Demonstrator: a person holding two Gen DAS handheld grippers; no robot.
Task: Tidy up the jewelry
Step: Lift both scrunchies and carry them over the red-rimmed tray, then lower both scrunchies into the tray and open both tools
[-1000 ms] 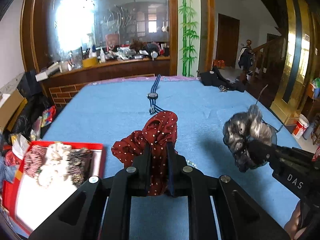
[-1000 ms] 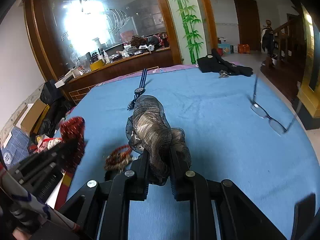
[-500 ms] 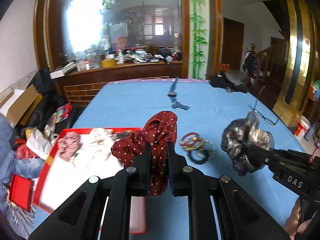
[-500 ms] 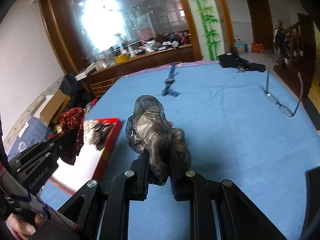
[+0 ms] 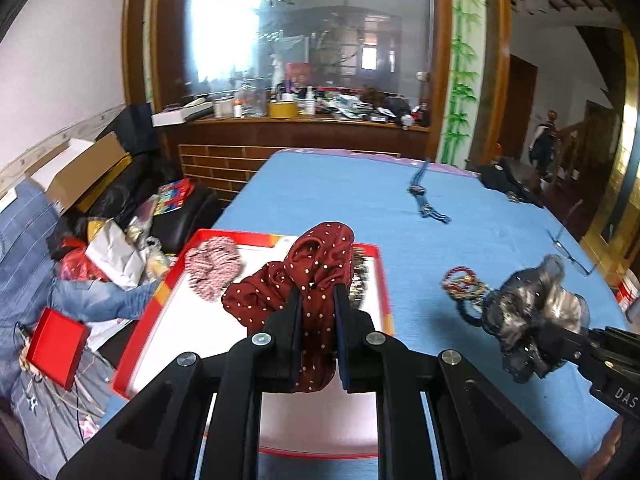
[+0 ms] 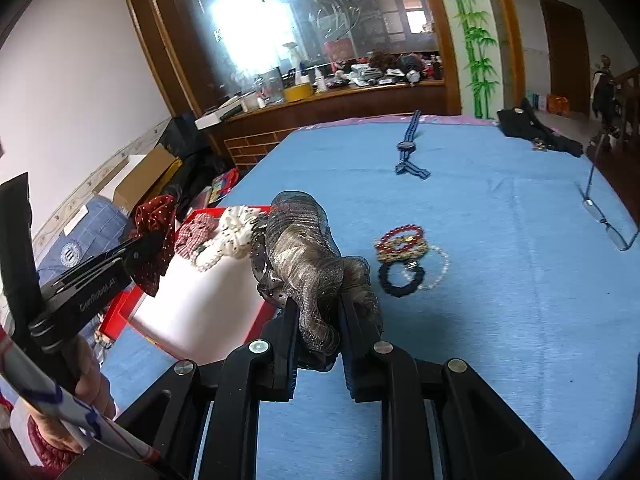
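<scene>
Clamping a red polka-dot scrunchie (image 5: 308, 288) at lower centre of the left wrist view, the left hand-held gripper (image 5: 316, 320) has its jaws narrowed tight on the fabric and hangs over the red tray (image 5: 384, 280), likely so a release drops it inside. At lower centre of the right wrist view, the right hand-held gripper (image 6: 318, 320) pinches a grey mesh scrunchie (image 6: 308, 256) the same way, hanging above the blue desk (image 6: 500, 280) just off the tray's right rim. Further up the frame, the tray already holds a striped scrunchie (image 5: 214, 266) and a white one (image 6: 236, 230) at its far end; its white near floor looks free. Right of centre, a cluster of bracelets (image 6: 404, 258) waits on the desk. Beyond, glasses (image 6: 610, 220) at the right edge and a blue-strapped watch (image 6: 408, 148) leave wide open cloth between.
</scene>
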